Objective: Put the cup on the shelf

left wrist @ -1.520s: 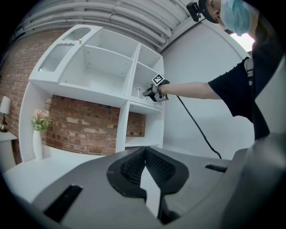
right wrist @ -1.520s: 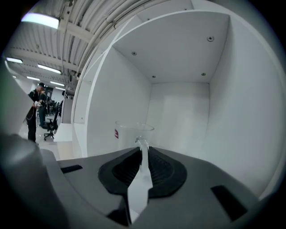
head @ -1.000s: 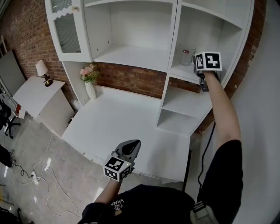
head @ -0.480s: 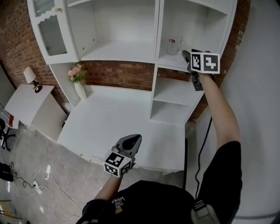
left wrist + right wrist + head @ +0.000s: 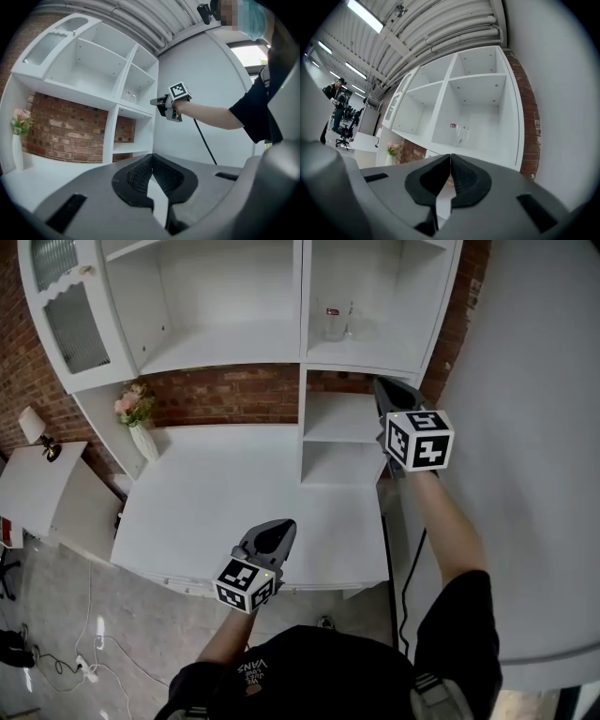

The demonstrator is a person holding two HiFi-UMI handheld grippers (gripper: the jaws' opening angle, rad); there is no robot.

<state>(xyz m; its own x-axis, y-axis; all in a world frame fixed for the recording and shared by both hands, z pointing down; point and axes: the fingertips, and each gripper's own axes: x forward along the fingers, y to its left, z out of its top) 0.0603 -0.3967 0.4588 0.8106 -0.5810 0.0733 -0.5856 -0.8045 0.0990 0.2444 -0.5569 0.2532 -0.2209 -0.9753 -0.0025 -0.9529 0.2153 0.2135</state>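
Though the right gripper (image 5: 450, 159) points level toward the shelving, its dark ribbed pads meet along one line with nothing between them; the jaws have just been closing on air. The cup (image 5: 334, 322) is clear glass, rounded, with a small red label. It stands upright on the board of the upper right compartment of the white shelf unit (image 5: 302, 343), at about eleven o'clock from that gripper's tip in the head view and well apart from it. The unit is smooth painted board with square-cut edges; behind its lower gap runs rough red brick (image 5: 225, 390). At ten o'clock in the head view a slim white vase (image 5: 142, 439) of pink flowers stands on the flat white desk top (image 5: 216, 498), and at eleven o'clock a cabinet door (image 5: 67, 320) carries ribbed glass under a scalloped rim.

The cup's compartment is open at the front, with bare board on the cup's three o'clock side in the right gripper view. Two lower compartments open beneath it, and a plain grey wall (image 5: 525, 427) closes in at three o'clock, just beside the right forearm (image 5: 448, 521).

That arm reaches out nearly straight, marker cube (image 5: 419, 439) uppermost, nose aimed at twelve o'clock. The left gripper (image 5: 151, 161) hangs low at six o'clock over the desk's near edge, level, pads likewise pressed together and holding nothing, its arm bent close to the body
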